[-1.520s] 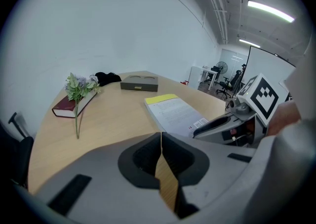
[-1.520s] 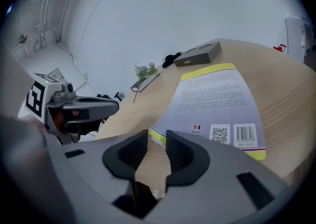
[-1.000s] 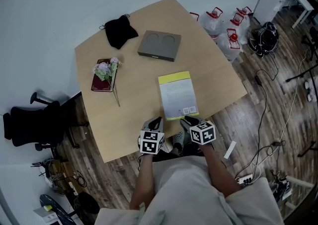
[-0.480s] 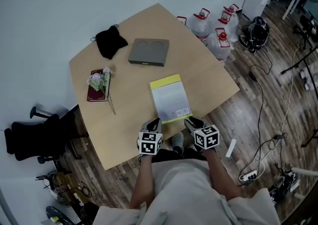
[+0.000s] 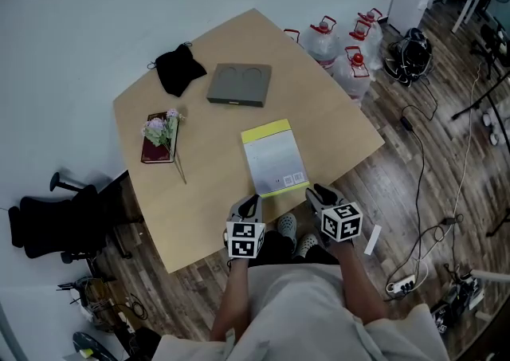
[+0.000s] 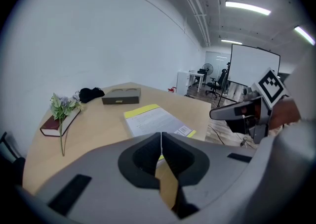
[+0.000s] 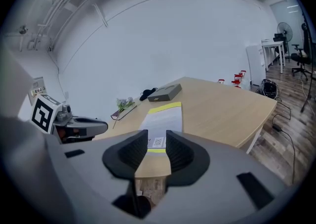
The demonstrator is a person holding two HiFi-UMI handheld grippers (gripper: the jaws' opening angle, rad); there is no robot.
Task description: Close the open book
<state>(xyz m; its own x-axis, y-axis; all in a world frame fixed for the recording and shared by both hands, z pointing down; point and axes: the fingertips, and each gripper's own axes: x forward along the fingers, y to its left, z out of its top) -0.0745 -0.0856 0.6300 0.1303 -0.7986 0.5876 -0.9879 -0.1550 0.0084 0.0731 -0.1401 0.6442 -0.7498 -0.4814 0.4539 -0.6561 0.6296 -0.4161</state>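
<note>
— Both grippers had drawn back from the table's near edge since a second before. In the head view our left gripper (image 5: pixel 249 206) and right gripper (image 5: pixel 319 192) sat closer to our body, the right one swung further out to its side.

— And the book (image 5: pixel 273 158)?

— It lay shut and flat on the table (image 5: pixel 199 200), yellow strip at the far end. It was just beyond both grippers and touched by neither, and it seemed to lie where it had lain.

— What did the left gripper view give us?

— Jaws clenched together on nothing, with the book (image 6: pixel 155 120) ahead of them on the wood.

— And the right gripper view?

— Jaws standing apart and empty. We saw the book (image 7: pixel 163 116) through the gap, but it was well clear of the pads.

— So what did we make of it?

— We judged the closing done: cover down, both grippers pulled away, nothing more for the book to need.
</note>
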